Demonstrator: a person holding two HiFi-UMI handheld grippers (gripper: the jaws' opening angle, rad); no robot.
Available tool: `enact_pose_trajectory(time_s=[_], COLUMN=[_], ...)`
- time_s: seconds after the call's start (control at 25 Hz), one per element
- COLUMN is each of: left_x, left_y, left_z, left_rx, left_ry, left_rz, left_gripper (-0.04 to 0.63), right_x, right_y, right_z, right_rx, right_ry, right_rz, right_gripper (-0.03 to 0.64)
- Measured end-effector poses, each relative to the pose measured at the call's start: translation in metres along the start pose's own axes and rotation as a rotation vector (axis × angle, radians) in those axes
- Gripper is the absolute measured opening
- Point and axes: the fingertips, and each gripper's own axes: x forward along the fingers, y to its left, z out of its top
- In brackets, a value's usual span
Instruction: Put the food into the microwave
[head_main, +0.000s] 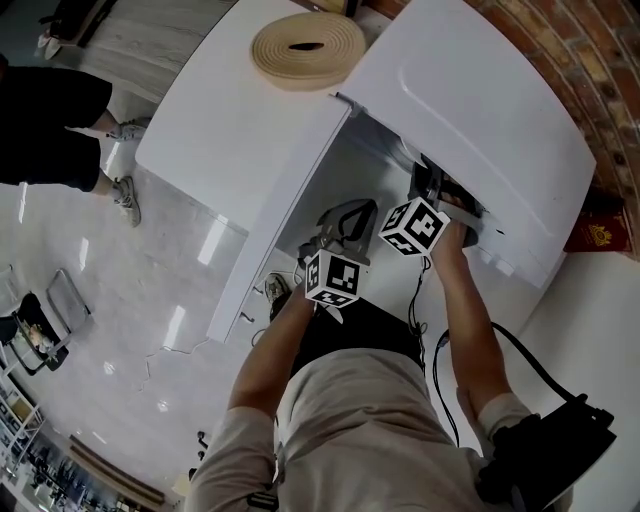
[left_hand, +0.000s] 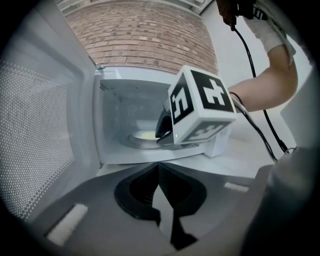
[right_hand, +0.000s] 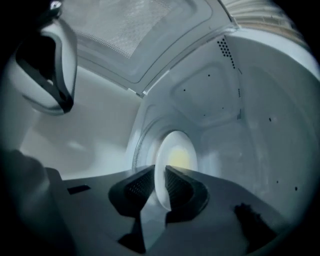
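— Brick wall (left_hand: 140, 40) is backing the white microwave (left_hand: 115, 105), its door (left_hand: 35, 140) hanging wide. Where is the food (right_hand: 179, 159) sitting?

— It is lying on the plate (right_hand: 167, 142) inside. The right gripper (right_hand: 159, 186) is straddling the rim (right_hand: 161, 195), jaws slightly parted, apparently letting go; next it needs withdrawing. The left gripper (left_hand: 159, 172) is hovering closed, empty. No writing is showing legibly.

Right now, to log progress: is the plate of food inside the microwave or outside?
Inside. The plate rests within the microwave, cavity walls around it, its rim between the jaws of the right claw.
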Motion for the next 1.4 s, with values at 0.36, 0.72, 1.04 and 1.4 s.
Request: enact_pose_trajectory(time_s=[0.36,0.72,1.04,1.4], left_x=[-0.004,-0.020,-0.040,-0.061], left_y=[-0.010,0.001,-0.001,-0.014], left_z=[-0.001,0.005,0.025,0.050], left_rx=[-0.019,-0.019,-0.018,-0.007], left_ry=[0.017,0.010,-0.029,-0.081], left_rz=[-0.051,-0.016,-0.007,-0.010], left_gripper=[0.006,0.006,0.006,0.006], right_x=[-0.014,-0.063,-0.115,-0.155], right_y=[-0.003,0.002,0.010,0.018], right_z=[0.003,0.023,0.037,0.034], right_rx=[0.105,0.007,-0.028,-0.053], right_ry=[0.012,-0.130,-0.217,-0.232], right_rz=[0.164,0.024,-0.012,-0.038], right_gripper=[0.172,0.106,0.011,0.011])
